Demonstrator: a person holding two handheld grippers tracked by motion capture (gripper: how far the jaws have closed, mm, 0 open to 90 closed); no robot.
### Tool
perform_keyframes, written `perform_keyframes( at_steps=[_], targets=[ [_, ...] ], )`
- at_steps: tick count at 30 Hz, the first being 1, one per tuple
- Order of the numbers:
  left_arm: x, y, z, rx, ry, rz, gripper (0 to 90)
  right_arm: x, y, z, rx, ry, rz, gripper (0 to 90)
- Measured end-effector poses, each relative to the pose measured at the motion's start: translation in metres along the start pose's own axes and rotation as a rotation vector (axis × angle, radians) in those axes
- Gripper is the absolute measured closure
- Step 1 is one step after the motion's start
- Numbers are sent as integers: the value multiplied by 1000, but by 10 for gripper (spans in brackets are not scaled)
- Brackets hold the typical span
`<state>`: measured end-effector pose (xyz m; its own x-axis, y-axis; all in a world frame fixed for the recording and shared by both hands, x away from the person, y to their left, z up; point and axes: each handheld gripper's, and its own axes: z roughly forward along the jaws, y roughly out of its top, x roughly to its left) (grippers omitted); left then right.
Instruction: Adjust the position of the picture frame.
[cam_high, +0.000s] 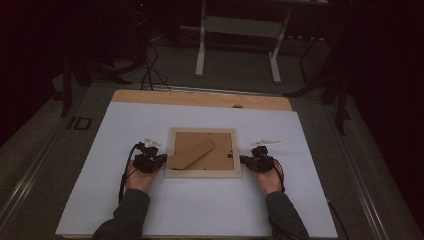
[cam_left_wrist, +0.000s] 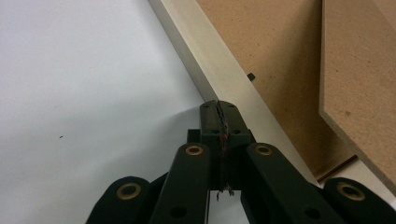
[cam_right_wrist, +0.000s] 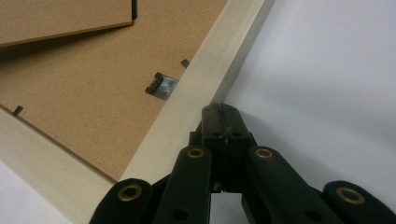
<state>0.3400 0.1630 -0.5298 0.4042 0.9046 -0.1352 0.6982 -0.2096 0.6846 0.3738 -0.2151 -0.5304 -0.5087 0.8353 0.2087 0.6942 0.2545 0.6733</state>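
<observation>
A pale wooden picture frame (cam_high: 203, 173) lies face down on the white table, its brown backing board (cam_high: 220, 155) up and a brown stand flap (cam_high: 190, 154) slanting across it. My left gripper (cam_high: 161, 161) sits at the frame's left edge, jaws shut with nothing between them; its tip (cam_left_wrist: 219, 108) rests against the pale rim (cam_left_wrist: 215, 70). My right gripper (cam_high: 243, 160) sits at the frame's right edge, also shut and empty, its tip (cam_right_wrist: 222, 112) against the rim (cam_right_wrist: 205, 88). A small metal hanger clip (cam_right_wrist: 161, 86) is fixed on the backing board near that rim.
The white sheet (cam_high: 125, 200) covers a wooden table (cam_high: 200, 98) whose bare strip shows at the far edge. Beyond it, on the dark floor, stand a white table base (cam_high: 237, 30) and trailing cables (cam_high: 150, 70). Forearms in dark sleeves (cam_high: 130, 210) enter from the bottom.
</observation>
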Motion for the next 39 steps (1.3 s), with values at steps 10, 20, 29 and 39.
perform_keyframes(
  at_steps=[10,20,29,39],
  targets=[
    [3,-1,1,-6,-12,2,900,1,-2,-2,-19,-1,-42,900],
    [2,0,-2,-17,-15,-1,900,6,-3,-25,-96,6,-59,900],
    [4,0,-6,-33,-19,-15,853,2,-22,-31,-96,-21,-67,865],
    [7,1,-10,-59,-16,-38,784,-3,-23,-42,-128,-37,-32,799]
  ],
)
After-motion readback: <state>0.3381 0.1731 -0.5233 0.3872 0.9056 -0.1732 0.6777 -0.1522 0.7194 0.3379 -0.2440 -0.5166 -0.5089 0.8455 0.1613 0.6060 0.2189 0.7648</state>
